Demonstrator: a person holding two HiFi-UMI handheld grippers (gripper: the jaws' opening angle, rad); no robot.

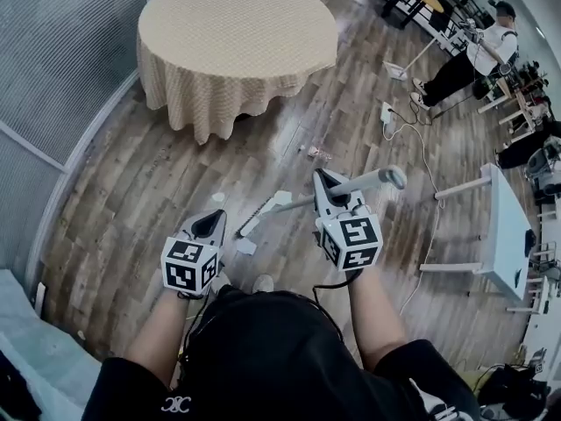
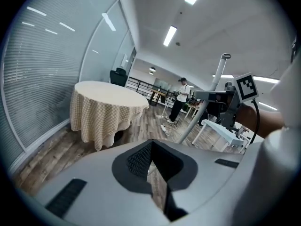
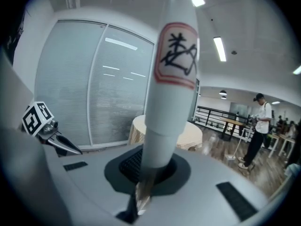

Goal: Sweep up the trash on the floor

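Note:
My right gripper (image 1: 327, 182) is shut on the pale grey broom handle (image 1: 372, 181), which slants down and left to the broom's end (image 1: 248, 227) on the wooden floor. In the right gripper view the handle (image 3: 170, 79) rises straight out of the jaws. White paper scraps (image 1: 281, 197) (image 1: 245, 246) lie on the floor by the broom's end, and a small piece of trash (image 1: 314, 153) lies farther out. My left gripper (image 1: 210, 221) hangs to the left of the broom, shut and holding nothing. From the left gripper view I see the handle (image 2: 203, 111) and the right gripper's marker cube (image 2: 247, 86).
A round table with a beige cloth (image 1: 237, 42) stands ahead on the left, beside a glass wall with blinds (image 1: 53, 68). A white bench (image 1: 507, 228) and a floor cable (image 1: 427, 160) are on the right. A person (image 1: 473, 55) stands at the far right.

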